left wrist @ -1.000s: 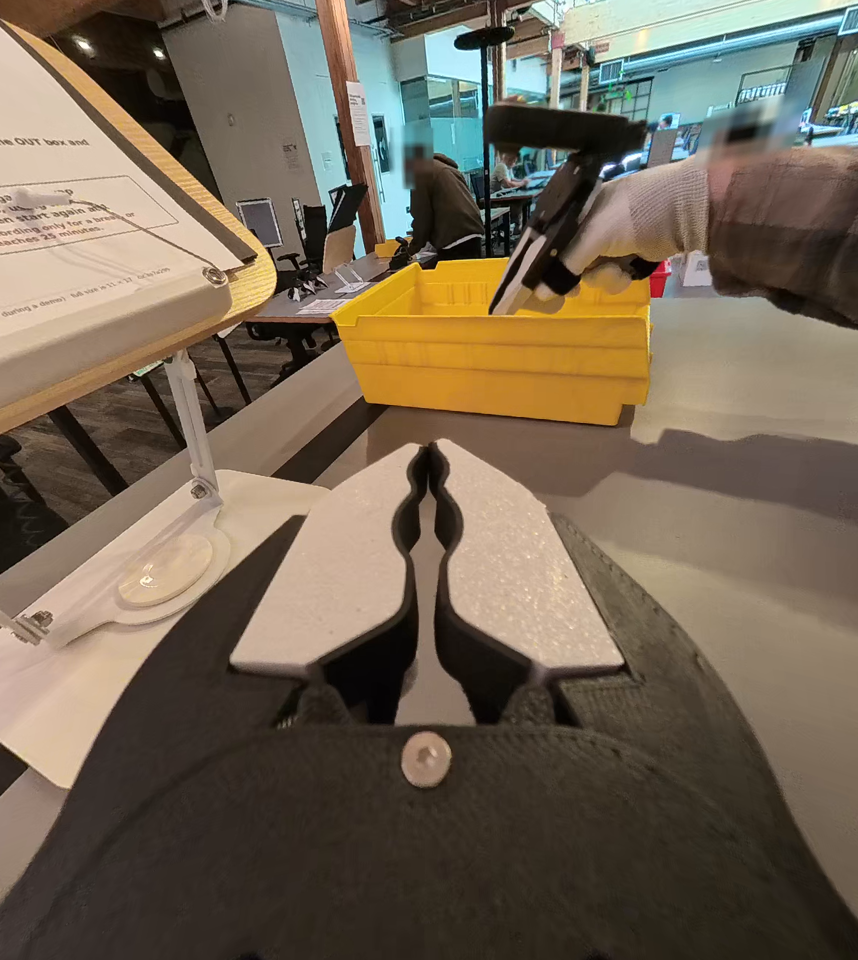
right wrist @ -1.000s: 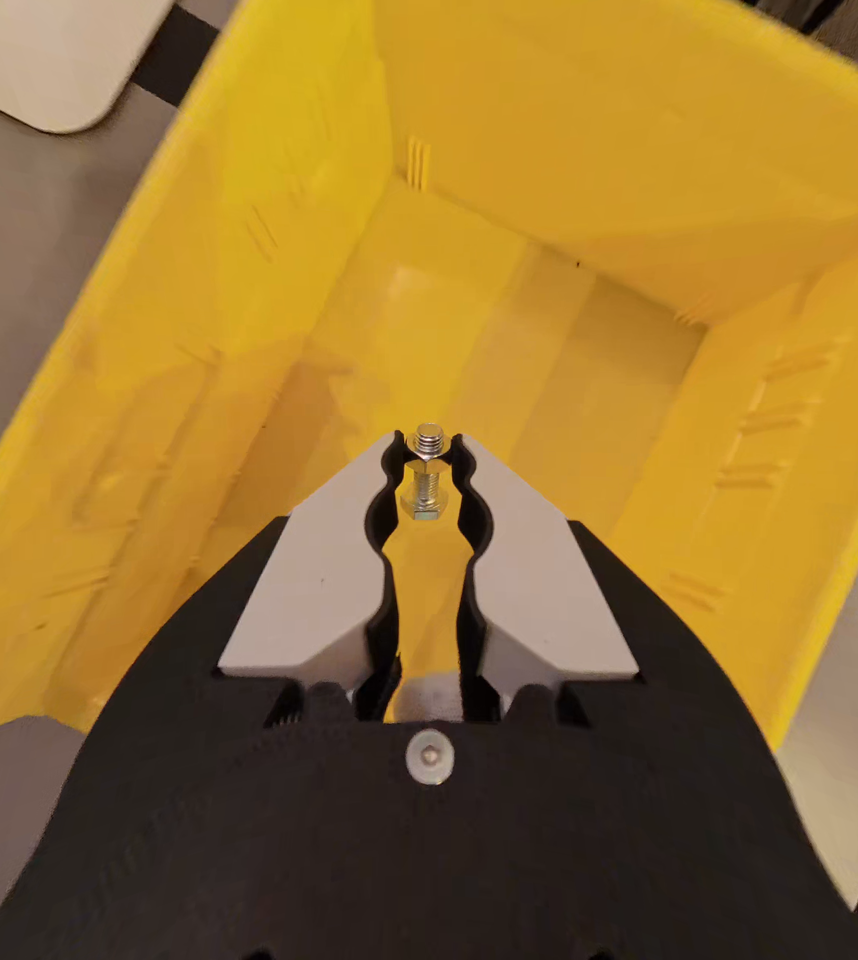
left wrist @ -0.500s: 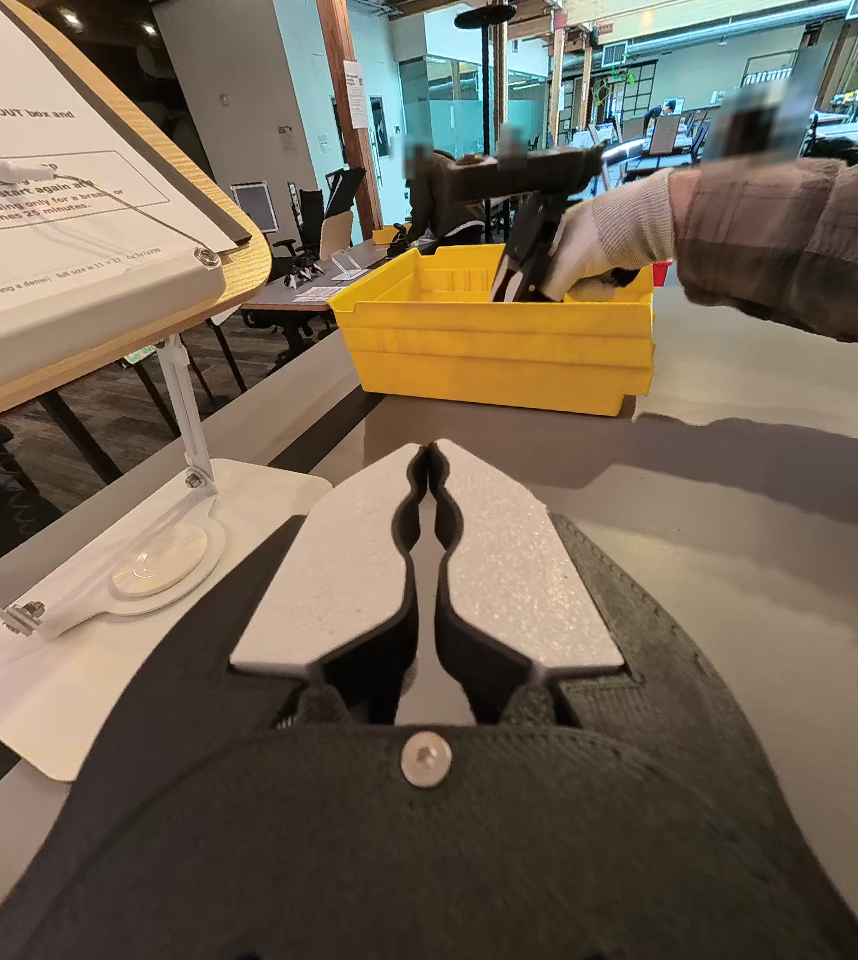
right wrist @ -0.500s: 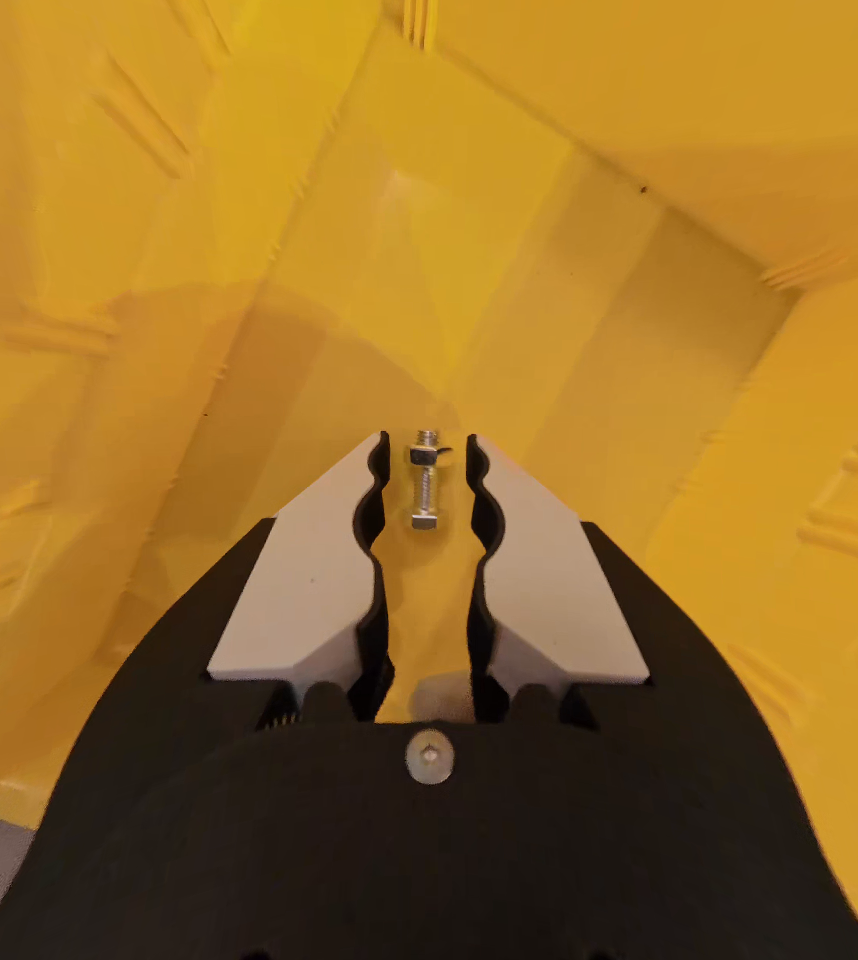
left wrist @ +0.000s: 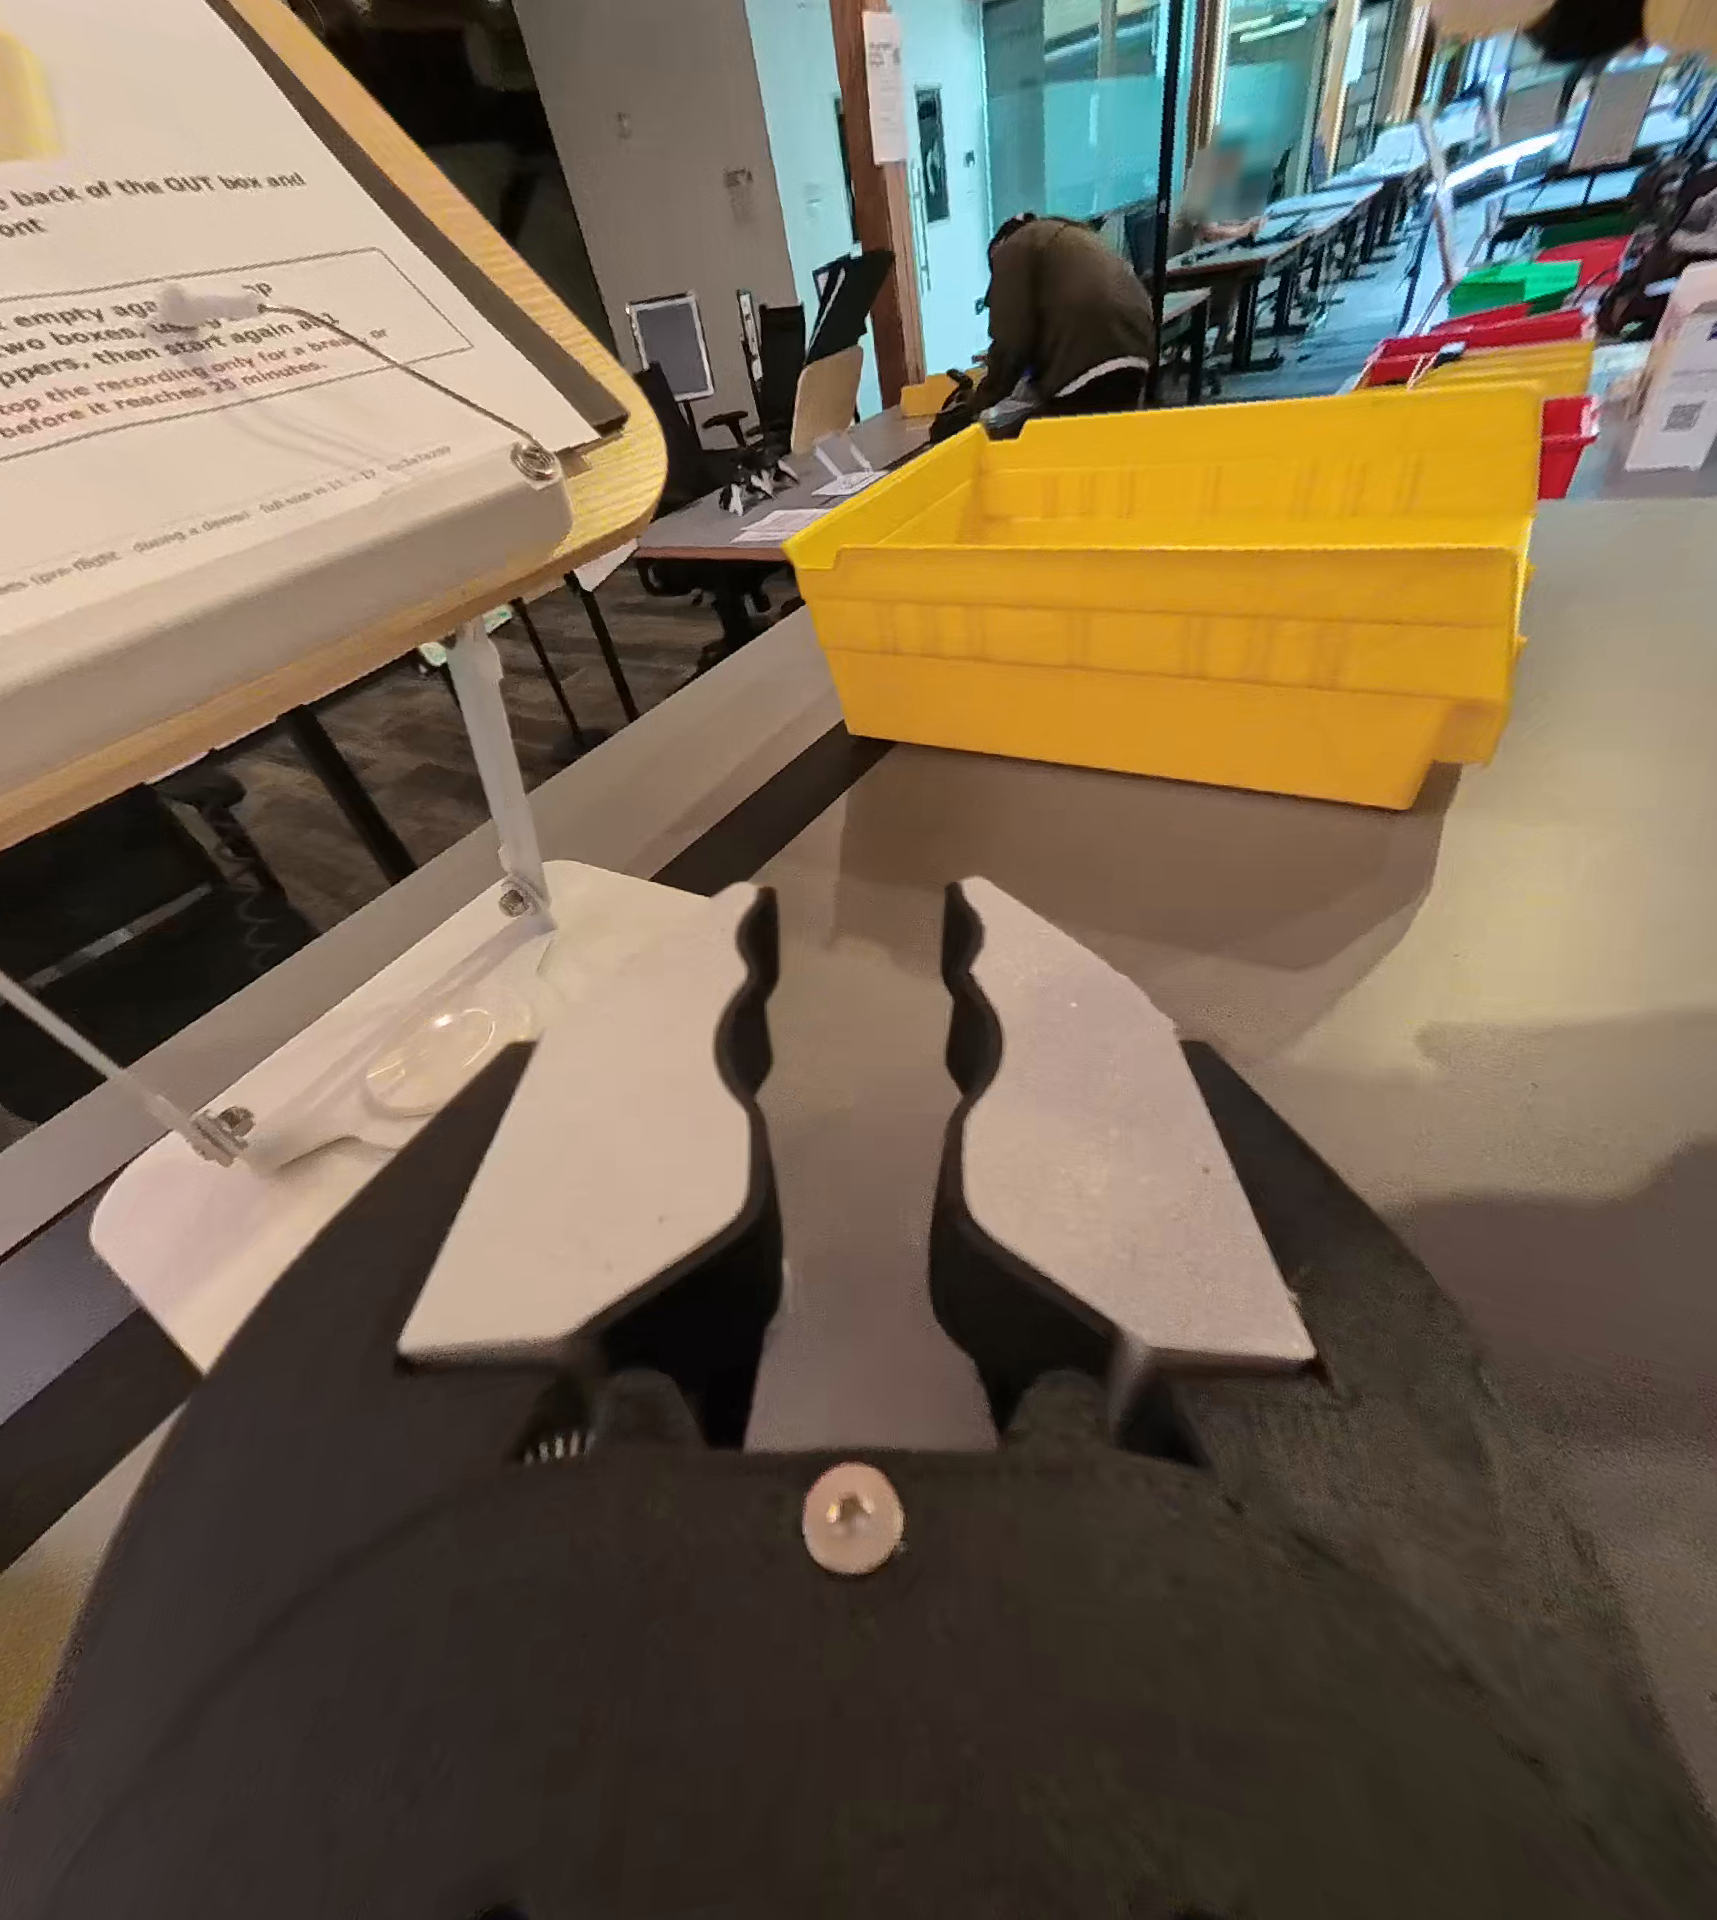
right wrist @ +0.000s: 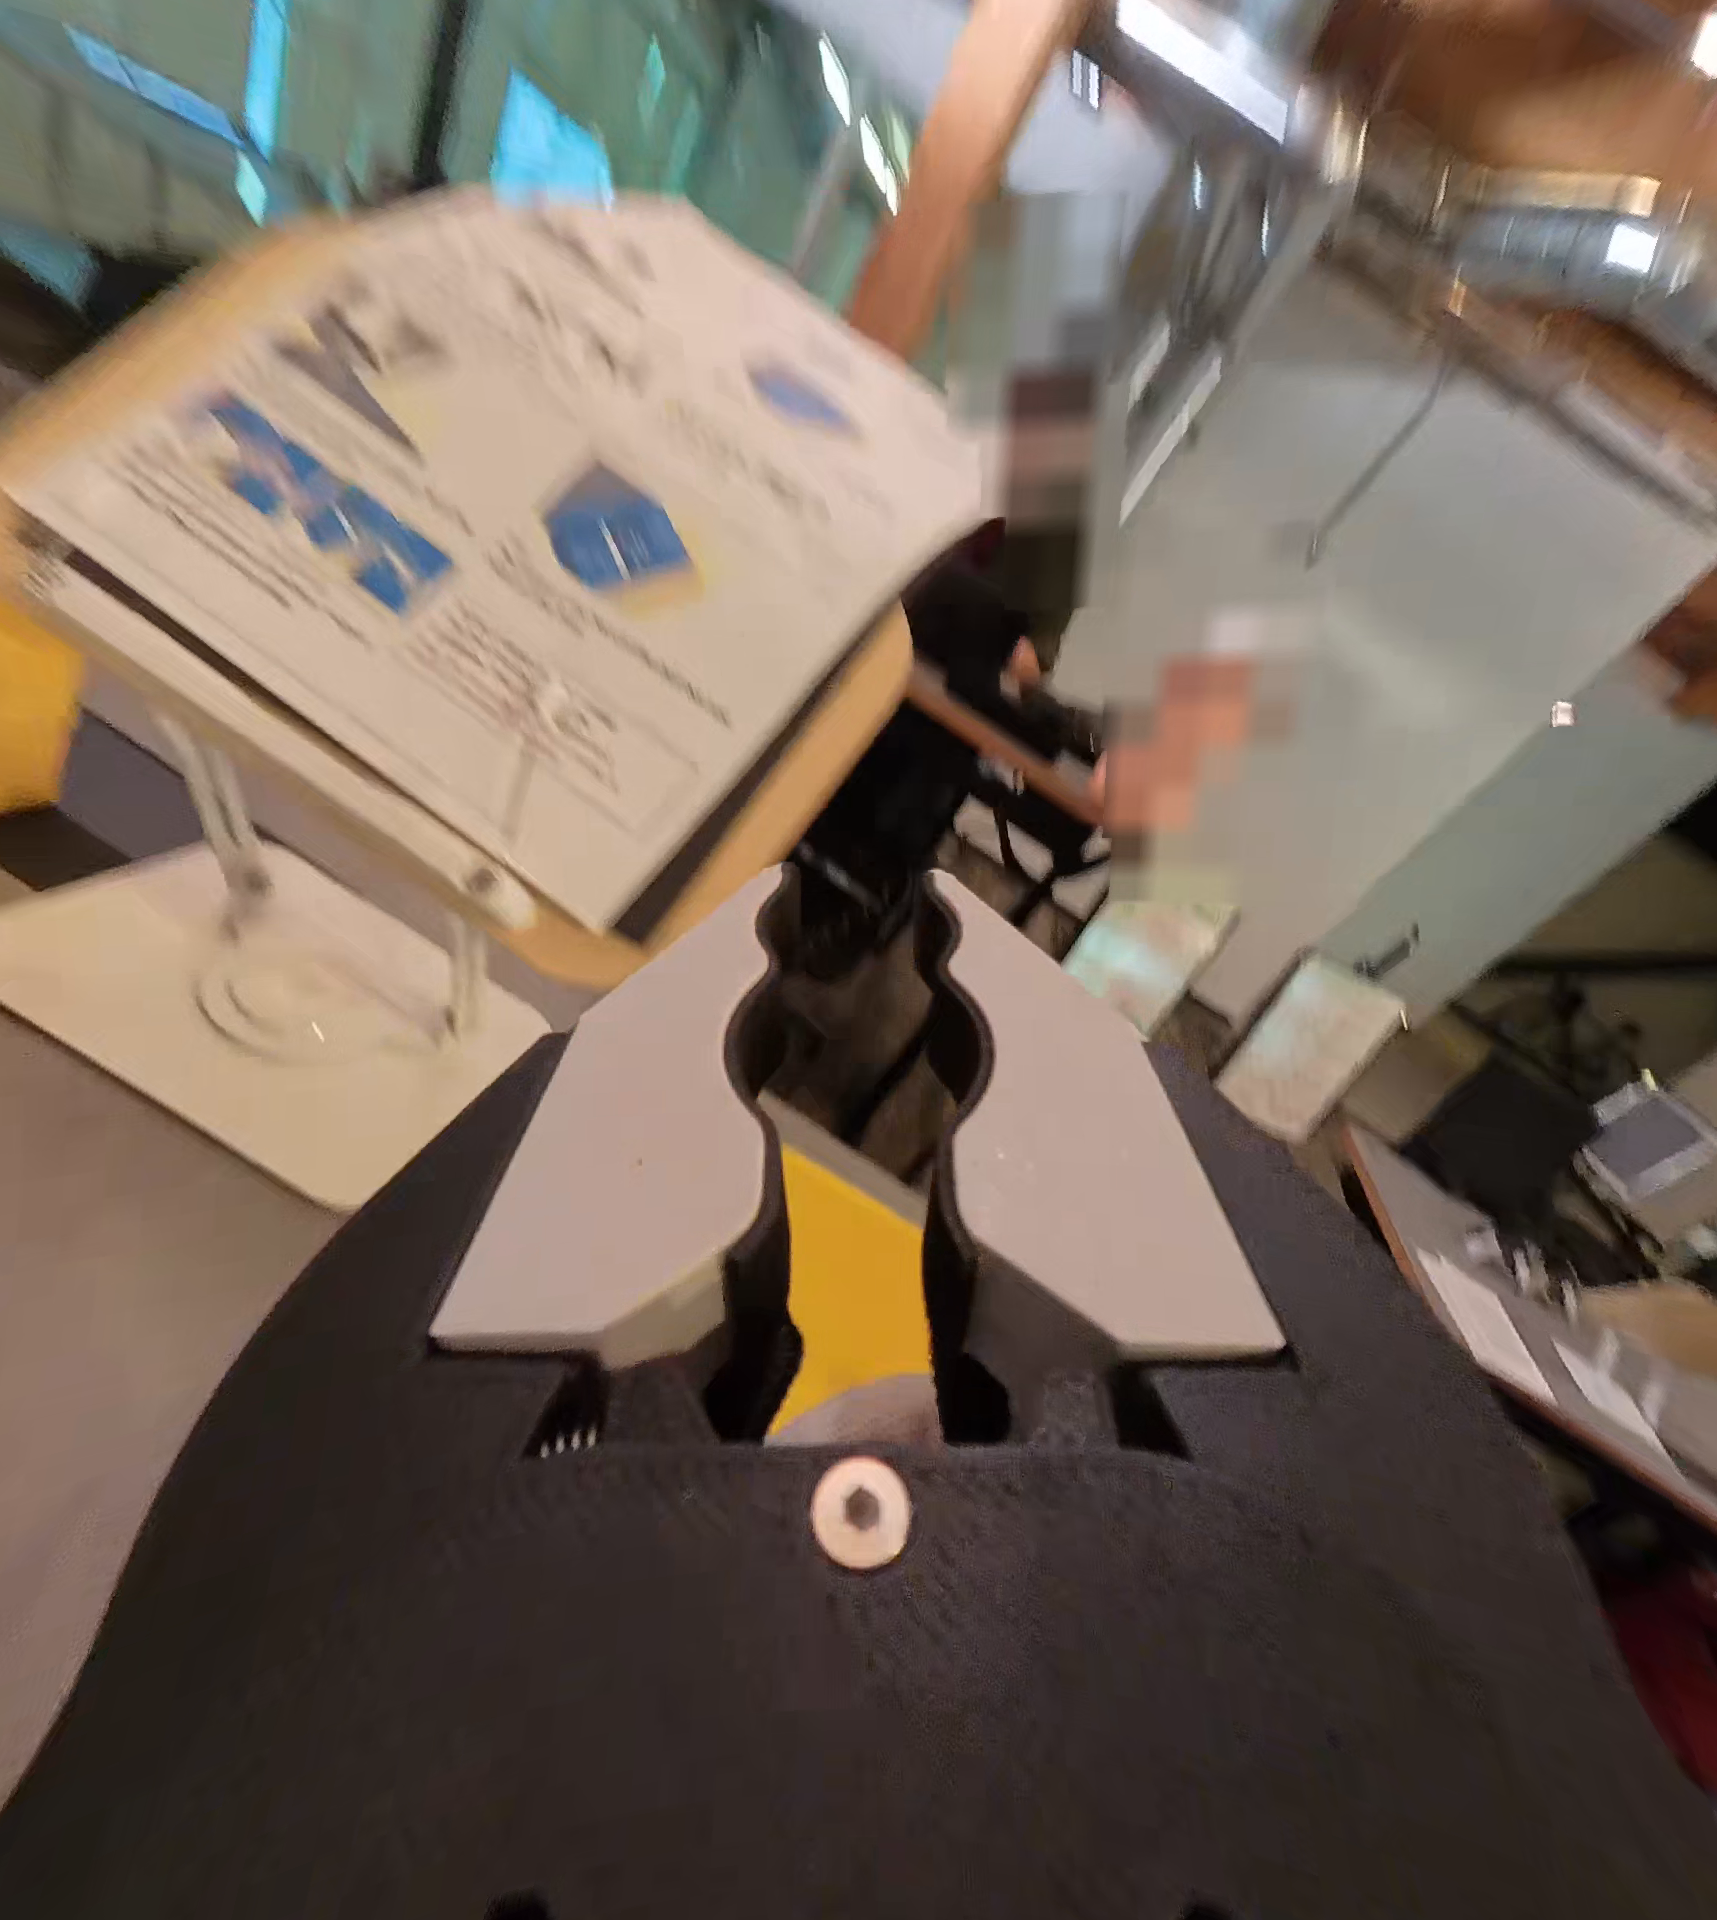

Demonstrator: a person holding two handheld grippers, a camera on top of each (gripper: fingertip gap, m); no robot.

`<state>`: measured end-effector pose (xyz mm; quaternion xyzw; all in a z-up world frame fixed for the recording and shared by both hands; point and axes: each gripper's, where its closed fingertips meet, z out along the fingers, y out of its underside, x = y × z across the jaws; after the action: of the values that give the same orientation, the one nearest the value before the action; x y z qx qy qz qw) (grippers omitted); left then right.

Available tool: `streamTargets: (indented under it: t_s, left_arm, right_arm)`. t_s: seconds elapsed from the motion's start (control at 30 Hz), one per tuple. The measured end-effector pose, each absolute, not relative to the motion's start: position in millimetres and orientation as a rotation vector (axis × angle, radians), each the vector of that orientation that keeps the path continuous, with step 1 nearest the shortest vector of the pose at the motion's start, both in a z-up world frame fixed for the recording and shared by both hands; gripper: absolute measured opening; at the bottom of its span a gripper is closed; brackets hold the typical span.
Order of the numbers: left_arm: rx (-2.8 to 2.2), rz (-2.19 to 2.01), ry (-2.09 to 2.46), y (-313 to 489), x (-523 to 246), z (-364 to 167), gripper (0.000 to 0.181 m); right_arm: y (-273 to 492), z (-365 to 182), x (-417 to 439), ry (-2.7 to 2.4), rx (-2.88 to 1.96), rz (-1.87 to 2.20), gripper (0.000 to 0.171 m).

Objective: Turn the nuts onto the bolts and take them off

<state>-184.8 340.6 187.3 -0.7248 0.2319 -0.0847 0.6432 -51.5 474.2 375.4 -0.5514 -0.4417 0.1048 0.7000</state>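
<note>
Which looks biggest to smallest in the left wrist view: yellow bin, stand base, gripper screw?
1. Yellow bin
2. Stand base, partly hidden by the left gripper; nearer the camera, so true size is unsure
3. Gripper screw

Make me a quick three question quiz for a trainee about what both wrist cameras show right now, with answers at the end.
1. True or false: the left tool is clamped on a bolt.
2. What colour is the bin that sits on the grey table ahead of the left tool?
A) red B) yellow C) blue
3. Fill in the gap: in the right wrist view, the right tool points toward a paper sheet on a tilted ____.

Key:
1. False. Its jaws stand apart with nothing between them.
2. B.
3. stand. The right tool's jaws are also apart and hold nothing; this view is blurred.
</note>
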Motion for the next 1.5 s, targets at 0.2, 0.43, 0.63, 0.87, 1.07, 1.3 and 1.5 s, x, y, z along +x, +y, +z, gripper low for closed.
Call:
streamTargets:
  t_s: [0.2,0.43,0.63,0.87,1.07,1.3,1.5]
  left_arm:
    - [-1.676,-0.156,0.518,343.8,-183.2,182.0,0.042]
    - [-1.674,-0.14,0.485,346.4,-189.4,183.7,0.039]
    - [-1.633,-0.141,0.476,341.9,-190.6,204.8,0.04]
    - [-1.628,0.018,0.525,324.0,-224.5,261.8,0.034]
    - [-1.79,0.217,0.504,308.0,-324.7,295.3,0.025]
    - [-2.162,0.303,0.699,310.7,-442.1,250.6,0.025]
    - [-2.454,0.279,1.021,313.8,-501.0,174.9,0.027]
  right_arm:
    - [403.6,394.1,-114.1,-1.097,-0.932,0.46,0.016]
    - [387.4,389.7,-141.7,-1.126,-0.918,0.609,0.016]
    - [371.5,383.7,-154.4,-1.115,-0.895,0.722,0.013]
    - [372.0,375.5,-156.1,-1.148,-0.903,0.724,0.01]
    - [385.6,366.5,-151.7,-1.127,-0.945,0.786,0.009]
    - [405.4,336.5,-157.4,-1.154,-1.023,0.806,0.01]
    - [416.7,307.0,-165.4,-1.206,-1.083,0.789,0.01]
